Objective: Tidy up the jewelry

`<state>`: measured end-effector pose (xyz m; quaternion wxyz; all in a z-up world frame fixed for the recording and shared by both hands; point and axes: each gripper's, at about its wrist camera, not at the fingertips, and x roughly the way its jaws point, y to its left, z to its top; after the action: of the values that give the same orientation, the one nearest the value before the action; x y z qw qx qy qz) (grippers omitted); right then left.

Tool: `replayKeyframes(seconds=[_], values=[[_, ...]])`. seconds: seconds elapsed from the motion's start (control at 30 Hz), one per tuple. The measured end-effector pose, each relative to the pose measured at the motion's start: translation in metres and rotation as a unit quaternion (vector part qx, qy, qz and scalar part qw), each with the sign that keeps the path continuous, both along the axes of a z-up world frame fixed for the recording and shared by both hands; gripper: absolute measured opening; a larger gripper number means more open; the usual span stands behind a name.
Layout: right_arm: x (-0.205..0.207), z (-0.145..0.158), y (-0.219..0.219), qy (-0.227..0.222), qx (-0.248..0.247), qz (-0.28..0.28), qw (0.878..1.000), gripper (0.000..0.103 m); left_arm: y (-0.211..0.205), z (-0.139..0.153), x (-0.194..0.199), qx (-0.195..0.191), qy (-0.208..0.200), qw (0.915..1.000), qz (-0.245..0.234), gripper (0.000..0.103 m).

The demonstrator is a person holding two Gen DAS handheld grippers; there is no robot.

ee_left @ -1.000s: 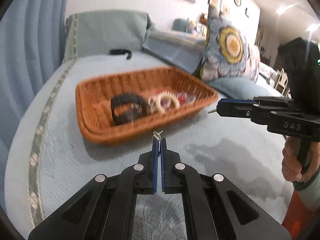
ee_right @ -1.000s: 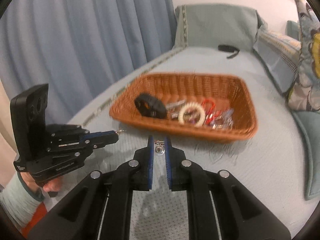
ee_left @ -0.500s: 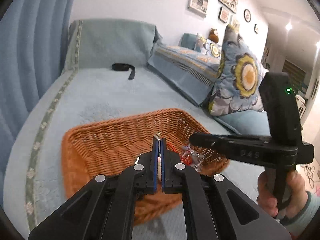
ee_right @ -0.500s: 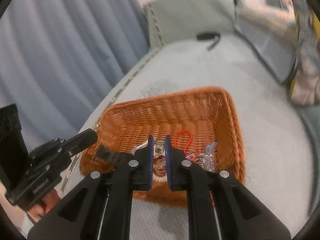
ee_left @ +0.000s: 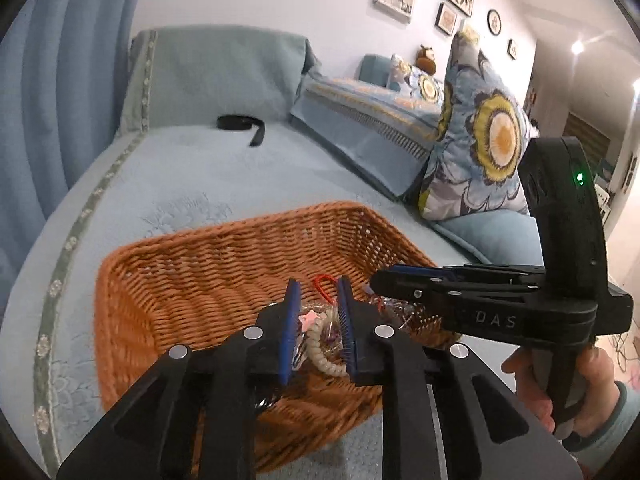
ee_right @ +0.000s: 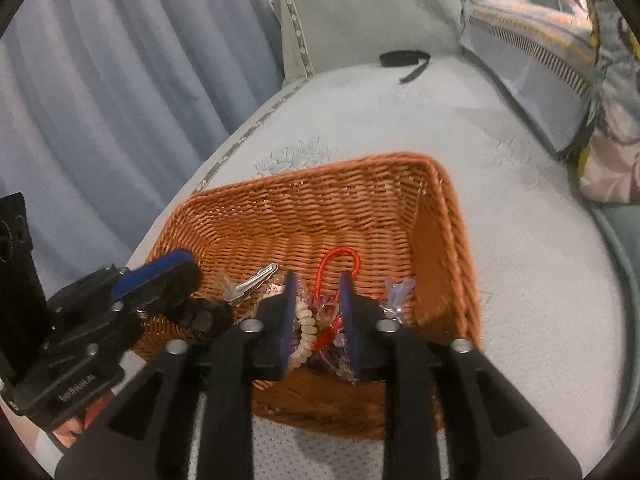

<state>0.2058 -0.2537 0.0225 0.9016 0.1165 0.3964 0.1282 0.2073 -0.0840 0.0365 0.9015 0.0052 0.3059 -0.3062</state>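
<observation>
Both over the wicker basket (ee_right: 434, 216) on the blue sofa (ee_left: 192, 176), near its front edge. Left gripper (ee_left: 318, 292) part open, jaws just been opening, nothing clamped between the blue pads. Right gripper (ee_right: 317, 285) likewise part open, just been opening, holding nothing. Below them, in the basket's near end: cream coil bracelet (ee_right: 305, 332), red cord (ee_right: 336, 268), silver clip (ee_right: 256, 278), clear beads (ee_right: 396, 294). Black strap (ee_left: 242, 125) at the sofa's far edge.

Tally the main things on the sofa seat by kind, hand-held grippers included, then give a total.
Wicker basket: 1
Black strap: 1
Floral cushion: 1
Hand-held grippers: 2, left hand-held gripper and right hand-held gripper
Total: 5
</observation>
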Motion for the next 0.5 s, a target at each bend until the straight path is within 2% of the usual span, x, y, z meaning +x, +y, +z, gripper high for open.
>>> replayKeyframes(seconds=[0.17,0.2,0.23,0.3,0.37,0.43,0.5], values=[[-0.022,0.017,0.002,-0.018,-0.024,-0.004,1.000,0.026,0.025,0.019,-0.025,-0.029,-0.020,0.9993,0.014,0.037],[-0.028,0.021,0.003,-0.024,-0.028,-0.005,0.999,0.031,0.030,0.023,-0.032,-0.033,-0.025,0.9990,0.018,0.042],[-0.036,0.025,0.004,-0.032,-0.032,-0.007,0.999,0.042,0.035,0.026,-0.039,-0.036,-0.031,0.9986,0.024,0.044],[-0.061,0.033,0.007,-0.059,-0.044,-0.016,0.997,0.055,0.044,0.032,-0.056,-0.038,-0.044,0.9978,0.034,0.046],[-0.083,0.038,0.013,-0.079,-0.058,-0.019,0.995,0.055,0.053,0.037,-0.072,-0.037,-0.055,0.9967,0.047,0.050],[-0.101,0.040,0.017,-0.091,-0.067,-0.024,0.993,0.055,0.062,0.039,-0.092,-0.037,-0.069,0.9948,0.065,0.062],[-0.123,0.038,0.022,-0.102,-0.074,-0.031,0.991,0.059,0.069,0.040,-0.113,-0.036,-0.085,0.9921,0.085,0.063]])
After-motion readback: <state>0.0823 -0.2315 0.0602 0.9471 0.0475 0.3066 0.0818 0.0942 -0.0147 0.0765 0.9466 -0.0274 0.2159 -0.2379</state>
